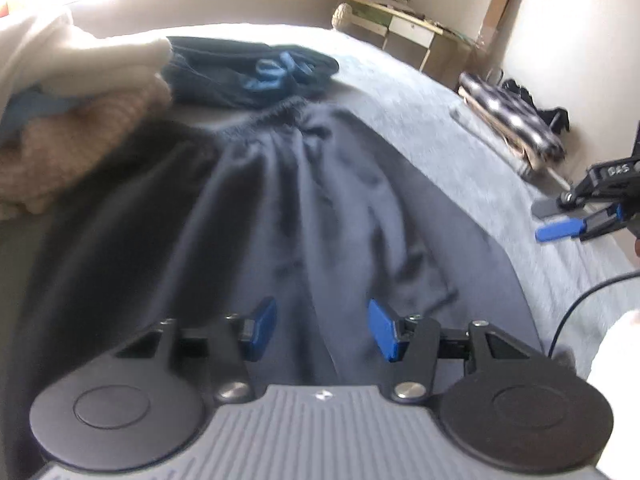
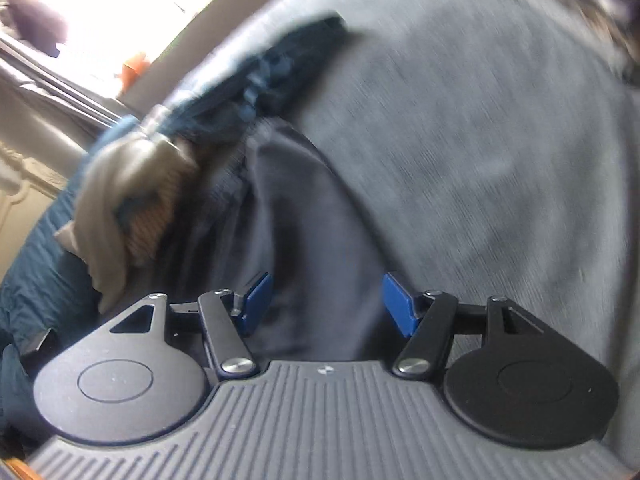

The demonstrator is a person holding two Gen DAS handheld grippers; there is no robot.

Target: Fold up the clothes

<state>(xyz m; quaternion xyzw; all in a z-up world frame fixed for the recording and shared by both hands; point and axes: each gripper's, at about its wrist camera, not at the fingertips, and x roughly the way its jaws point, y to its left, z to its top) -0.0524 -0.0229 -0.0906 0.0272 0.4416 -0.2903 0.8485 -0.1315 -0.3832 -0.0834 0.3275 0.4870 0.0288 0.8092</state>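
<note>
Dark trousers (image 1: 304, 208) flat on grey bedspread (image 1: 460, 128), left claw (image 1: 322, 328) and right claw (image 2: 326, 306) both wide, empty.

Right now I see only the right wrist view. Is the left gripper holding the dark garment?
Observer: No. The left gripper is open above the garment and holds nothing.
Operator: And where does my gripper look from there?
Observer: The right gripper is beside the garment, over the grey cover.
Operator: What stands beyond the bed?
Observer: A desk against the wall.
</note>
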